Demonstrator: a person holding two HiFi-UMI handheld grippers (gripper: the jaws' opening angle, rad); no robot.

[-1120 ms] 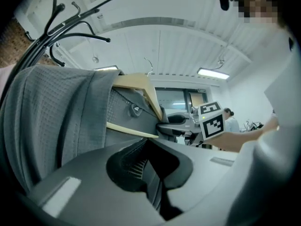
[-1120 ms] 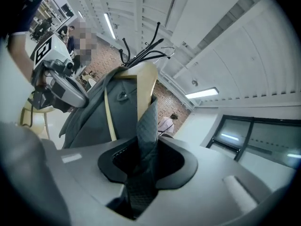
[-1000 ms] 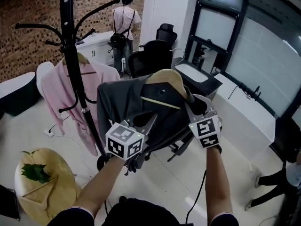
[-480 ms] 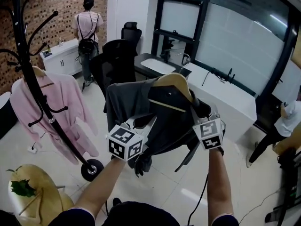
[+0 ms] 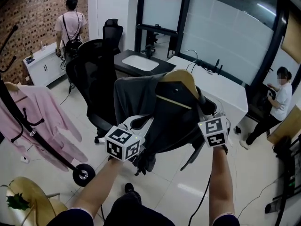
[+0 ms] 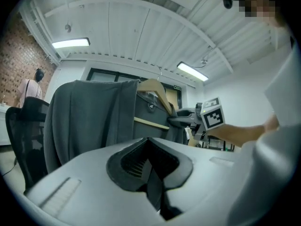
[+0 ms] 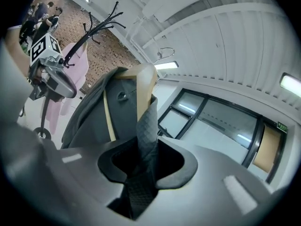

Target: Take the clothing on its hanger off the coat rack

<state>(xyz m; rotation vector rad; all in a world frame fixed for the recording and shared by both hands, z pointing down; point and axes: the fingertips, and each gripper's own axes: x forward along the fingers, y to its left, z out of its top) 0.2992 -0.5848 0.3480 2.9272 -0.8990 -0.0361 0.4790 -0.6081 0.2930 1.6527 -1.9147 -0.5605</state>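
Observation:
A dark grey garment (image 5: pixel 136 98) hangs on a wooden hanger (image 5: pixel 181 79) in mid-air, away from the black coat rack (image 5: pixel 28 131) at the far left. My left gripper (image 5: pixel 146 126) is shut on the garment's lower edge, and dark cloth dangles below it. My right gripper (image 5: pixel 203 111) is shut on the garment at the hanger's right shoulder. In the left gripper view a strip of dark cloth sits in the gripper (image 6: pixel 153 182), with the garment (image 6: pixel 89 117) and hanger (image 6: pixel 153 86) ahead. In the right gripper view quilted dark fabric fills the gripper (image 7: pixel 141 173) below the hanger (image 7: pixel 146 88).
A pink garment (image 5: pixel 33 112) hangs on the rack, whose wheeled base (image 5: pixel 82 175) is near my left arm. A black office chair (image 5: pixel 94 79) stands behind the grey garment, a white desk (image 5: pixel 221 86) to the right. People stand at the back left (image 5: pixel 70 27) and right (image 5: pixel 277 98). A round wooden table (image 5: pixel 23 204) is at the lower left.
The view has swung right: the coat rack and pink garment slid to the left edge. Both grippers still carry the grey garment on its hanger, farther from the rack.

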